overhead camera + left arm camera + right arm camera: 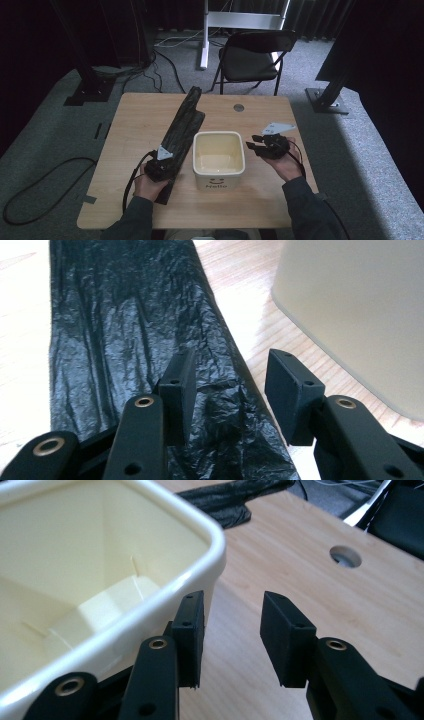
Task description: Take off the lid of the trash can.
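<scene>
A long crumpled black plastic bag [185,125] lies flat on the wooden table, running from the near left toward the far middle. To its right stands a cream square bin [218,137] with "Hello" on its front, open and with nothing inside. My left gripper [165,160] rests low over the near end of the bag [125,330]. Its jaws are open [230,385], and the bag's right edge lies under the gap. My right gripper [255,142] hovers at the bin's right side, open [232,630], with nothing between the jaws. Its left jaw is close to the bin's rim [215,545].
A round cable hole [239,107] sits in the tabletop behind the bin. A black folding chair [252,55] stands beyond the far edge, and dark stand bases flank the table. Bare wood lies to the right of the bin and along the near edge.
</scene>
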A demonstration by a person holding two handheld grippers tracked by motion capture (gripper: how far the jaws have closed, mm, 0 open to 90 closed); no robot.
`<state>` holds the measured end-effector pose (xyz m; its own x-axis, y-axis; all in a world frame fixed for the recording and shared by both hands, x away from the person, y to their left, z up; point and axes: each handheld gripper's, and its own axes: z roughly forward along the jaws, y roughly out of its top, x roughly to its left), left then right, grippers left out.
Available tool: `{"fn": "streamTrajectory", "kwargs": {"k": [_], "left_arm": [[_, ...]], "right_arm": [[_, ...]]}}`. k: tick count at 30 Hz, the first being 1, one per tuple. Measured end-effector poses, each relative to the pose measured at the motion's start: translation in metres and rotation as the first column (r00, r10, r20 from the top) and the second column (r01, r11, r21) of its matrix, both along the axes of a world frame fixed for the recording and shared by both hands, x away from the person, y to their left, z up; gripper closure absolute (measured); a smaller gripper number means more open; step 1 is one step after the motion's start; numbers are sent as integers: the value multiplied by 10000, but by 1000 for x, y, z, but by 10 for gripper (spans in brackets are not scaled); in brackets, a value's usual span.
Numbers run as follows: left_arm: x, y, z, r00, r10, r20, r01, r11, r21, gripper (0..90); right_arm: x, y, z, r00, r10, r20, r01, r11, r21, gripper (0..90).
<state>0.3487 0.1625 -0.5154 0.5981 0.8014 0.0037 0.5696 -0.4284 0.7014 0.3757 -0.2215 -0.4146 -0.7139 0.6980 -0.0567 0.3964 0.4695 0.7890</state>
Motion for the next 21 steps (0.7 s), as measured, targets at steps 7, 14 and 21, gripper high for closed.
{"fn": "streamTrajectory", "kwargs": {"k": [7, 14, 21], "left_arm": [[-2, -7, -3, 9990, -446, -35, 446, 9990, -43, 558], [-2, -12, -5, 9984, -548, -172, 550, 9984, 124, 559], [-1, -10, -5, 9987, -490, -152, 493, 9986, 201, 559]], "right_arm": [[16, 8, 14, 9998, 173, -101, -167, 9981, 598, 600], [28, 22, 14, 9986, 357, -381, -337, 9981, 512, 591], [37, 35, 13, 9972, 425, -620, -413, 9989, 218, 587]]}}
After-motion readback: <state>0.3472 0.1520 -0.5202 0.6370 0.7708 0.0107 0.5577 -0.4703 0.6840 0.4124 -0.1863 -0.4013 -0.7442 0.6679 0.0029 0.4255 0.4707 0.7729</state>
